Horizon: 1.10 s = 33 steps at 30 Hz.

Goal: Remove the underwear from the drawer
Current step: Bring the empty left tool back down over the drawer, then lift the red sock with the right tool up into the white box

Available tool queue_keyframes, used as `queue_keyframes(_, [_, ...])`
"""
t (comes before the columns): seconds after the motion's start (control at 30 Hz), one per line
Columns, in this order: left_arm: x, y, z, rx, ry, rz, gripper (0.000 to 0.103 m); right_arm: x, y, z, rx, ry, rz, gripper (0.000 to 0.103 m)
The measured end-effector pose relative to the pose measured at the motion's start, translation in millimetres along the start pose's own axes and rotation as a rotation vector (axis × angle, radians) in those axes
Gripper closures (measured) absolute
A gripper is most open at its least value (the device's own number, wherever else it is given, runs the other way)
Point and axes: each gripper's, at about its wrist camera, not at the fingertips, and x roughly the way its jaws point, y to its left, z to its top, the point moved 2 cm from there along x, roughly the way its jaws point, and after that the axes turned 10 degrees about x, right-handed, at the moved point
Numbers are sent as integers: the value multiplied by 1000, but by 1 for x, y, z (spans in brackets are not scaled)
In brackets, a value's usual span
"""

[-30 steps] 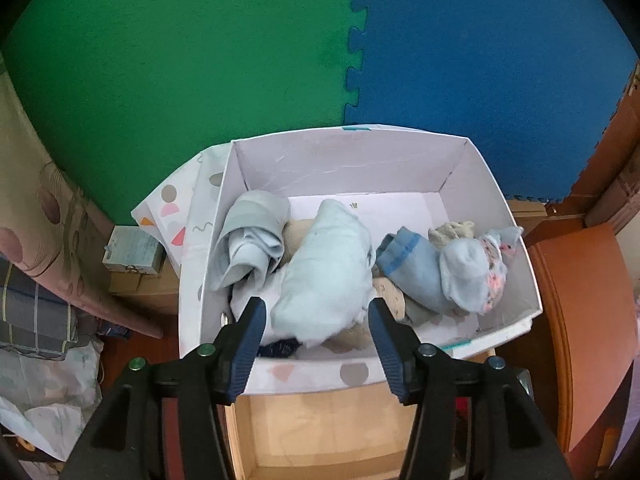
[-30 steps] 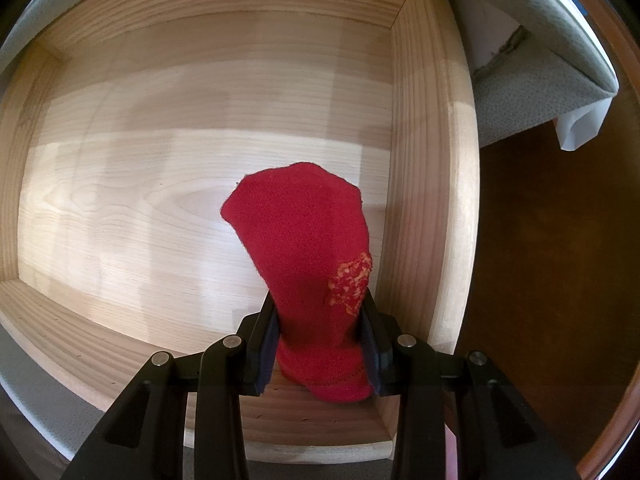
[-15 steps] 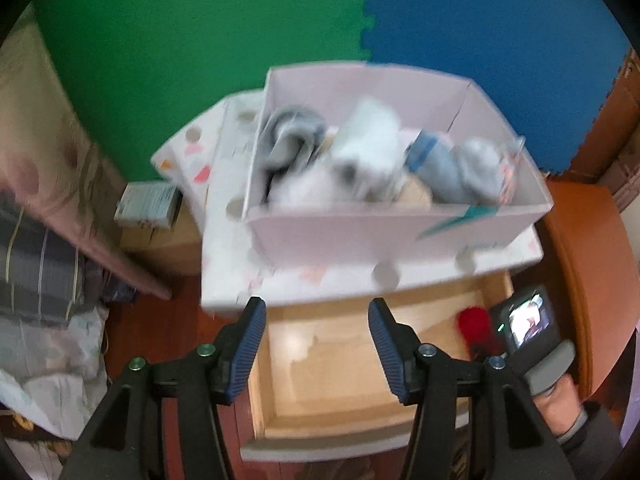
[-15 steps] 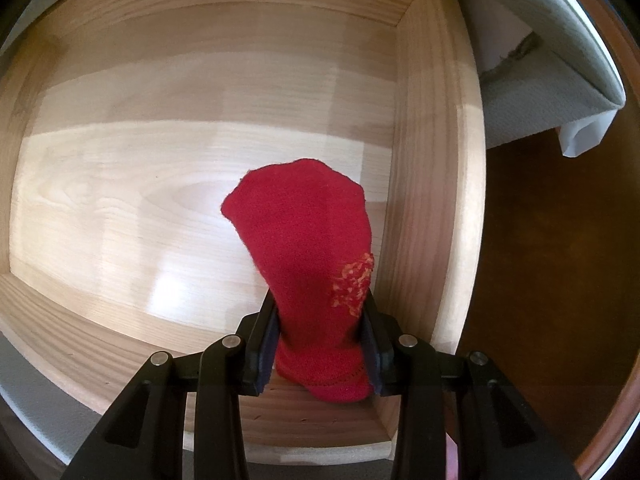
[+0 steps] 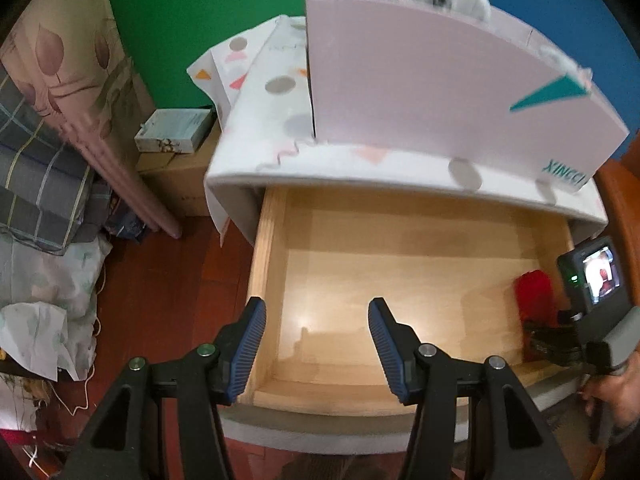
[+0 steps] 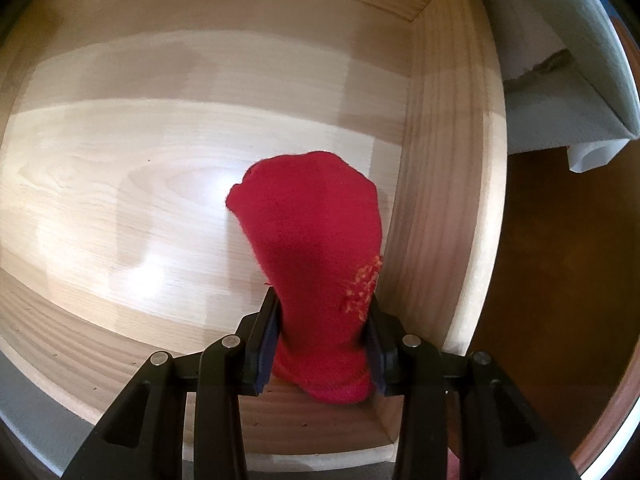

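Underwear [image 6: 316, 248], a red bundle standing upright in the drawer [image 6: 440, 160] corner against its side wall, sits between the right tool [image 6: 320, 344] pads as its jaws ease apart, while the left tool [image 5: 316, 344] hovers half-open and empty, well apart.

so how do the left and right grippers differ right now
The left gripper has nothing between its blue pads, while the right gripper has the red garment between its jaws, which are opening. The left gripper's jaws stand wide apart; the right gripper's are narrow around the cloth. The left gripper hangs over the bare middle of the wooden drawer; the right gripper sits in its right corner. Both point down into the drawer.
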Motion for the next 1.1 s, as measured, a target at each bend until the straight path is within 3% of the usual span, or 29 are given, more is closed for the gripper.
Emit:
queue_keyframes(0.4, [38, -22, -23, 53, 40, 79, 48, -2, 28, 4, -19, 4, -22, 67])
queue_keyframes(0.8, [42, -9, -28, -25, 44, 71, 48, -9, 50, 10, -29, 1, -29, 67])
queue_keyframes(1.1, [43, -11, -29, -17, 44, 78, 48, -22, 65, 13, -21, -45, -4, 71])
